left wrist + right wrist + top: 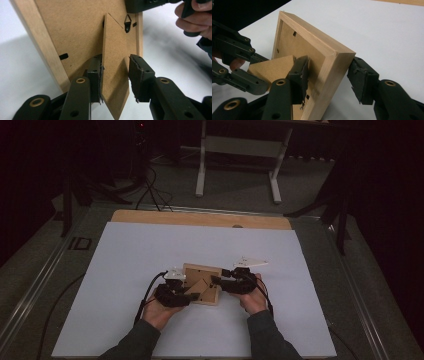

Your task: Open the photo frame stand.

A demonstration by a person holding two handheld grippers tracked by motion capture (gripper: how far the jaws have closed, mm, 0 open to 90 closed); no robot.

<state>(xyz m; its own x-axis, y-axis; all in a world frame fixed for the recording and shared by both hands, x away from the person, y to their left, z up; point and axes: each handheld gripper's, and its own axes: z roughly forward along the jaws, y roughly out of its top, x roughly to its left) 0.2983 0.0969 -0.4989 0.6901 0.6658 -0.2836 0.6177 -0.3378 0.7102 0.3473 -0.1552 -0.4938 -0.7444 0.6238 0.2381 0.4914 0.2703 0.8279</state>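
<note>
Working at a wooden picture frame (202,282) near the middle of the white surface (150,250), between the two hands, with its brown backing board turned up toward the high view. Seeming to tilt it up off the surface in the right gripper view (329,62), though not showing clearly whether its lower edge is resting there.

Reaching in from the left with the left hand-held gripper (192,295), carried in the left hand (157,312). Straddling the frame's fold-out fibreboard stand (115,62) with the jaws open: one pad (96,75) lying against one face of the stand, the other pad (138,77) standing apart from the opposite face with a clear gap, so not clamping it. Swinging the stand out edge-on from the backing board (75,30), just below a small black hanging hook (127,22).

Reaching in from the right with the right hand-held gripper (216,281), carried in the right hand (252,300). Straddling the frame's wooden side rail close to a corner (327,75), also with the jaws open: the inner pad (299,72) sitting against the backing side just inside the rail, the outer pad (362,80) waiting just beside the rail's outer face, with white surface showing between them lower down; impossible to tell whether its top edge is touching the wood.

Showing the left hand-held gripper again in the right gripper view (237,62), at the far side of the stand (272,67).
</note>
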